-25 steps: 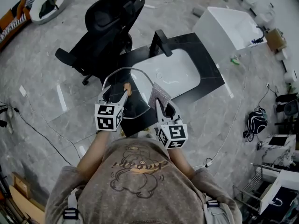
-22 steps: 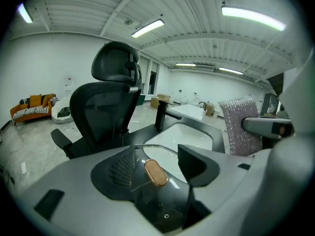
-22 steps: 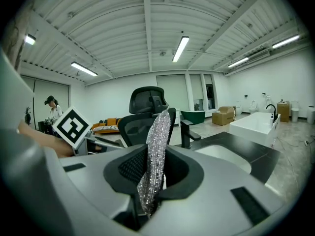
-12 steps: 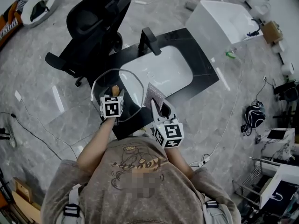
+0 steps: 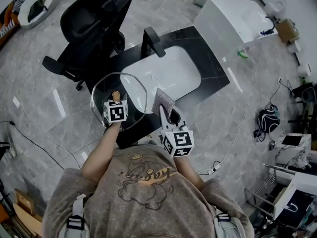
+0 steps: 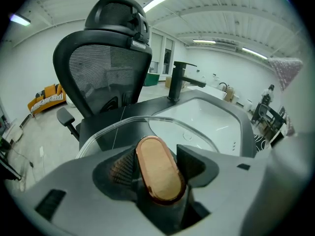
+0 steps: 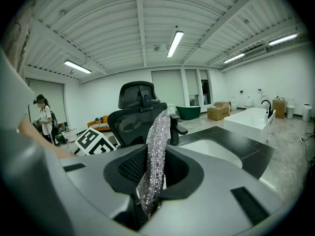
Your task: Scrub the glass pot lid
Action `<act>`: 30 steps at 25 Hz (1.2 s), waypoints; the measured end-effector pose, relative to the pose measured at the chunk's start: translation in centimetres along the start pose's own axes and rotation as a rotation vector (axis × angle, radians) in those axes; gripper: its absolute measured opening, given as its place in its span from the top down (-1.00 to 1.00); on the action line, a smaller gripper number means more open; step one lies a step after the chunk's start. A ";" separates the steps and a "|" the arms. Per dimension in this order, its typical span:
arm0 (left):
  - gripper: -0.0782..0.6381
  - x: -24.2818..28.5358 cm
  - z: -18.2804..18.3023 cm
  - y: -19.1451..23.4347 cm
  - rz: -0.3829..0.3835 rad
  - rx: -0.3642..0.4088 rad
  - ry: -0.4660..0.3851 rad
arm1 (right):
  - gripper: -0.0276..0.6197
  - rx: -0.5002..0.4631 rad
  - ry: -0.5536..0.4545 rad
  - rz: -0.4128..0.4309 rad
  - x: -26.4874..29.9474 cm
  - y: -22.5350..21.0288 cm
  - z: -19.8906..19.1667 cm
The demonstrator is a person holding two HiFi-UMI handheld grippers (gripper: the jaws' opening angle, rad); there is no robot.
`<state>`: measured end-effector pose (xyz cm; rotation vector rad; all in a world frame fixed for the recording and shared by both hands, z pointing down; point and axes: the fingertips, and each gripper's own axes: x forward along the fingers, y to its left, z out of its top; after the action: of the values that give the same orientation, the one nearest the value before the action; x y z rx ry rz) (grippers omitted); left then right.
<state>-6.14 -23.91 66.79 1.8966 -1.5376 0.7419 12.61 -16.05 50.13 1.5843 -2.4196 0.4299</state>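
The glass pot lid (image 5: pixel 130 90) is held up over the black counter, left of the sink. My left gripper (image 5: pixel 116 100) is shut on the lid's copper-coloured knob (image 6: pixel 157 167), which fills the gap between the jaws in the left gripper view. The lid's clear rim (image 6: pixel 123 124) curves out beyond the jaws. My right gripper (image 5: pixel 166 114) is shut on a silvery scrub cloth (image 5: pixel 162 101), just right of the lid and apart from it. In the right gripper view the scrub cloth (image 7: pixel 155 151) stands upright between the jaws.
A white sink basin (image 5: pixel 171 72) with a black faucet (image 5: pixel 151 41) is set in the black counter (image 5: pixel 213 66). A black office chair (image 5: pixel 91 24) stands at the left. A white tub (image 5: pixel 233 19) is beyond the counter. Cables lie on the floor.
My left gripper has lifted the lid and carried it a little left and away from me, further from the sink. The right gripper and the cloth have barely moved.
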 end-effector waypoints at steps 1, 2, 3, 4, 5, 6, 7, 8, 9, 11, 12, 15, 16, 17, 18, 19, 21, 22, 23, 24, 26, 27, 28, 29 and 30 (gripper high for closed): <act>0.04 0.1 0.0 0.0 0.005 -0.004 0.001 | 0.66 0.000 0.002 0.002 0.1 -0.1 -0.1; 0.06 0.1 0.0 0.0 0.009 -0.009 0.003 | 0.66 0.000 0.003 0.005 0.1 -0.1 -0.1; 0.08 0.2 0.0 0.1 0.014 -0.014 0.005 | 0.66 0.000 0.004 0.009 0.2 -0.1 -0.2; 0.08 0.2 0.0 0.1 0.019 -0.020 0.008 | 0.66 -0.001 0.005 0.012 0.3 -0.1 -0.2; 0.10 0.2 0.0 0.1 0.023 -0.028 0.010 | 0.66 -0.001 0.006 0.016 0.4 0.0 -0.2; 0.11 0.2 0.0 0.2 0.028 -0.037 0.013 | 0.66 -0.002 0.007 0.019 0.5 0.0 -0.3; 0.13 0.2 0.1 0.2 0.033 -0.046 0.016 | 0.66 -0.002 0.008 0.023 0.6 0.1 -0.3; 0.14 0.2 0.0 0.3 0.040 -0.055 0.019 | 0.66 -0.002 0.008 0.026 0.7 0.1 -0.3; 0.15 0.2 0.0 0.4 0.045 -0.064 0.024 | 0.66 -0.002 0.007 0.029 0.7 0.2 -0.3; 0.16 0.3 -0.1 0.5 0.053 -0.078 0.036 | 0.66 -0.003 0.005 0.032 0.8 0.3 -0.2; 0.17 0.3 -0.1 0.7 0.059 -0.082 0.042 | 0.66 -0.003 0.004 0.034 0.8 0.3 -0.1; 0.21 -0.1 -0.3 1.3 0.075 -0.093 0.067 | 0.66 -0.004 0.002 0.036 0.9 0.3 0.0; 0.22 -0.3 -0.4 1.4 0.075 -0.092 0.075 | 0.66 -0.005 0.002 0.037 0.9 0.3 0.0; 0.24 -0.6 -0.4 1.5 0.074 -0.086 0.082 | 0.66 -0.006 0.003 0.038 1.0 0.3 0.0; 0.26 -0.9 -0.4 1.4 0.068 -0.078 0.088 | 0.66 -0.007 0.004 0.040 1.0 0.3 0.0; 0.27 -1.1 -0.5 1.2 0.051 -0.067 0.092 | 0.66 -0.008 0.004 0.043 1.1 0.4 0.0; 0.29 -1.3 -0.9 0.7 0.011 -0.028 0.095 | 0.66 -0.010 0.003 0.049 1.3 0.6 0.0; 0.29 -1.3 -1.1 0.6 -0.008 -0.005 0.092 | 0.66 -0.011 0.002 0.052 1.4 0.8 0.0; 0.29 -1.4 -1.2 0.4 -0.028 0.014 0.089 | 0.66 -0.011 0.001 0.054 1.5 0.9 0.1; 0.29 -1.7 -1.4 0.3 -0.046 0.025 0.092 | 0.66 -0.012 0.000 0.057 1.6 1.1 0.1; 0.29 -2.5 -1.5 -0.1 -0.078 0.029 0.106 | 0.66 -0.016 -0.001 0.062 1.8 1.3 0.1; 0.29 -2.8 -1.4 -0.3 -0.097 0.029 0.107 | 0.66 -0.018 -0.001 0.063 1.9 1.5 0.1; 0.29 -3.1 -1.3 -0.5 -0.118 0.030 0.104 | 0.66 -0.021 -0.001 0.064 1.9 1.5 0.1; 0.29 -3.3 -1.0 -0.6 -0.137 0.030 0.096 | 0.66 -0.024 -0.002 0.063 2.0 1.5 0.1; 0.29 -3.6 -0.7 -0.7 -0.155 0.027 0.085 | 0.66 -0.027 -0.003 0.060 2.0 1.4 0.2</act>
<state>-6.11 -20.90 64.50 1.9528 -1.3181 0.7668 10.52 -17.29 50.47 1.5062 -2.4700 0.4040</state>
